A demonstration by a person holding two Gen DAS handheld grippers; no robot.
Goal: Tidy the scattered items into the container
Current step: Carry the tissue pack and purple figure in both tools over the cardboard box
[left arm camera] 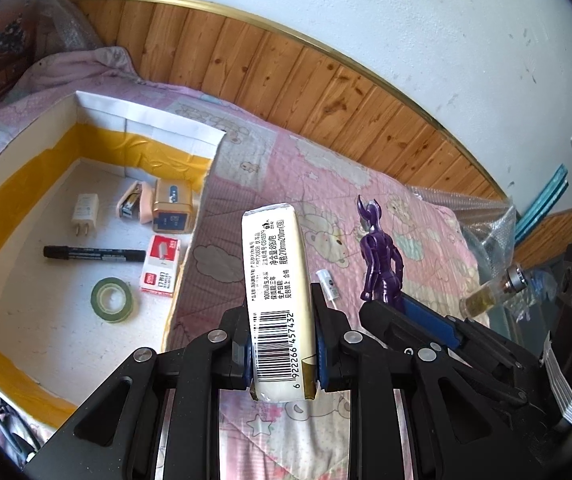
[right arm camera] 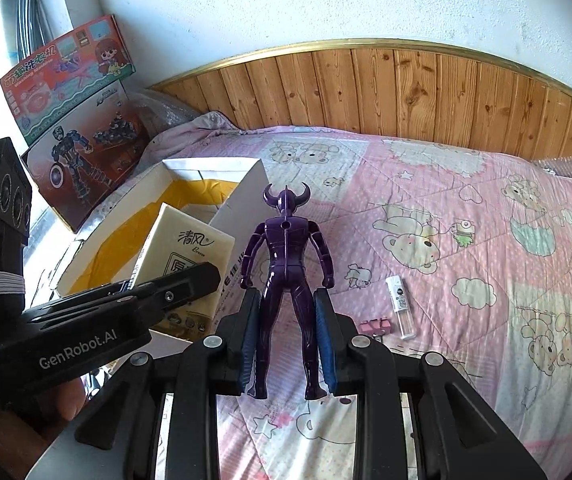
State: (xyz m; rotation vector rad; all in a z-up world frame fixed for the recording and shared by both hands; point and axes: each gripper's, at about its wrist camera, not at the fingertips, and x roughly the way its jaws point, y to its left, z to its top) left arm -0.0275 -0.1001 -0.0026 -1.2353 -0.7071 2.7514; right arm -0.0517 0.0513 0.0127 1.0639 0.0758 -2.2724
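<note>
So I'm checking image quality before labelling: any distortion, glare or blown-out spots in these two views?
Left wrist view: strong fisheye bends the wooden wall panel; the tissue pack is sharp, its barcode readable. Right wrist view: the same bending, the window at top left is blown out, and highlights glint on the purple figure.

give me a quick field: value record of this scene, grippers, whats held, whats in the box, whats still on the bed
left gripper: shut on tissue pack
right gripper: shut on purple figure
container: white box with yellow tape, on the bed
in box: marker, tape roll, staples box, charger plug, stapler, gold tin
still on bed: clear vial, pink binder clips
bed cover: pink bear-print quilt
</note>
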